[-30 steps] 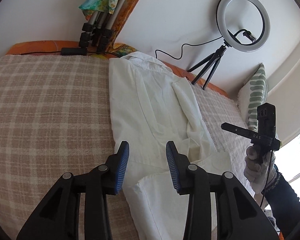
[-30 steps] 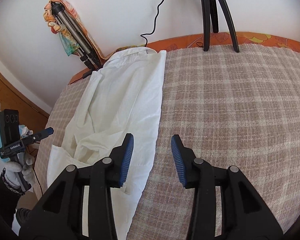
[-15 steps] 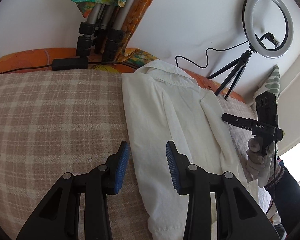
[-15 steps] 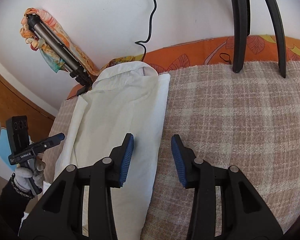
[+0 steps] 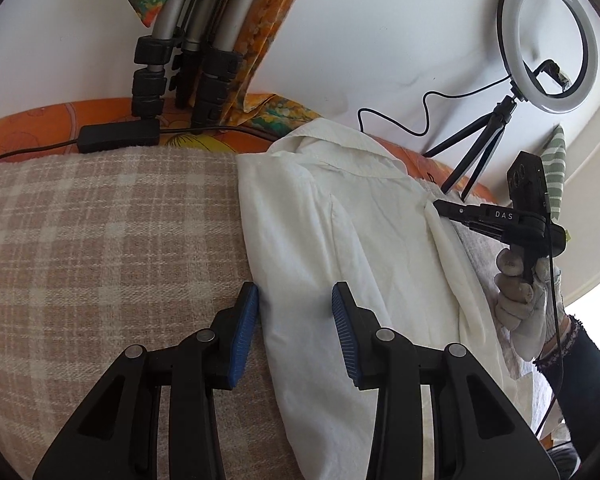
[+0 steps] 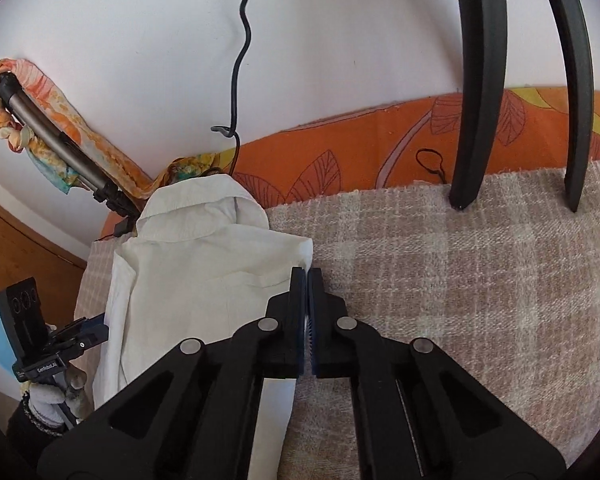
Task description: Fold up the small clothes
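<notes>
A white collared shirt [image 5: 340,240] lies lengthwise on a beige plaid blanket [image 5: 100,240], its collar toward the wall. My left gripper [image 5: 294,308] is open, its jaws astride the shirt's left edge. My right gripper [image 6: 307,276] is shut on the shirt's right shoulder edge [image 6: 300,252]. The shirt [image 6: 200,272] also shows in the right wrist view. The right gripper also shows in the left wrist view [image 5: 440,208] at the shirt's far side. The left gripper also shows in the right wrist view [image 6: 100,328] at the shirt's left edge.
A folded tripod [image 5: 180,60] draped with colourful cloth leans on the wall behind the collar. A ring light on a small tripod [image 5: 548,40] stands at the right; its legs [image 6: 480,80] are close to my right gripper. An orange sheet [image 6: 380,148] edges the blanket.
Both grippers moved forward along the shirt toward the collar. The right gripper closed on the shirt's shoulder edge. The left gripper stayed open.
</notes>
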Motion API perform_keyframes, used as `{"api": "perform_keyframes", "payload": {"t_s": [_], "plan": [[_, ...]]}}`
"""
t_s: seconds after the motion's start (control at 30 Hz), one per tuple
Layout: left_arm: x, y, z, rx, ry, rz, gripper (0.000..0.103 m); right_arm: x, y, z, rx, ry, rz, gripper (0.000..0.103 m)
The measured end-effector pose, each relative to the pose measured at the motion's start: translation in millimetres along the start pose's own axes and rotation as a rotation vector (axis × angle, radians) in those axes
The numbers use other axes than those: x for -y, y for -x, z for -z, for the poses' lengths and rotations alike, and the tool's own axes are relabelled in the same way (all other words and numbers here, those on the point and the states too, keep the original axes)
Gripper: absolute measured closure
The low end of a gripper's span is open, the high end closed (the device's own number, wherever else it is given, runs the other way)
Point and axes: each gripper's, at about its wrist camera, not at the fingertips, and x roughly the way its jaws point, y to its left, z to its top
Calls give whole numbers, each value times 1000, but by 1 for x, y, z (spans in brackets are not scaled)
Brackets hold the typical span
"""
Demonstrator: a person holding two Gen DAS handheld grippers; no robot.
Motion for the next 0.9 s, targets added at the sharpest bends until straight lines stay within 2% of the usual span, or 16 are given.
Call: {"api": "perform_keyframes", "payload": {"t_s": [0.1,0.2,0.33,0.47,0.53,0.67,0.8,0.83,0.87,0.9], "plan": [[-2,-5,-7,16,-11,-10,66,-5,0,-2,-3,31,1,101],[-2,-9,-14,32,-42,-50,66,-4,11,-1,29,30,40,96],[-14,-14,-25,46,-5,-33,66,-5,20,-1,29,63,-6,96],[-31,-20,-38,43,87,56,66,-7,9,-4,-8,74,-20,92],[-38,-24,-43,23,132,128,66,-5,1,-6,-28,63,-47,81],[-43,-33,-53,13,160,206,66,-4,-7,-10,-30,43,-88,76],[-42,-39,-55,18,168,237,75,-2,-10,-14,-31,27,-115,76],[-39,-41,-55,9,160,241,90,-3,-10,-14,-31,27,-117,85],[-37,-41,-54,6,148,239,98,-4,-11,-14,-31,32,-117,94],[-33,-39,-54,16,134,231,98,-6,-11,-14,-36,40,-118,98]]}}
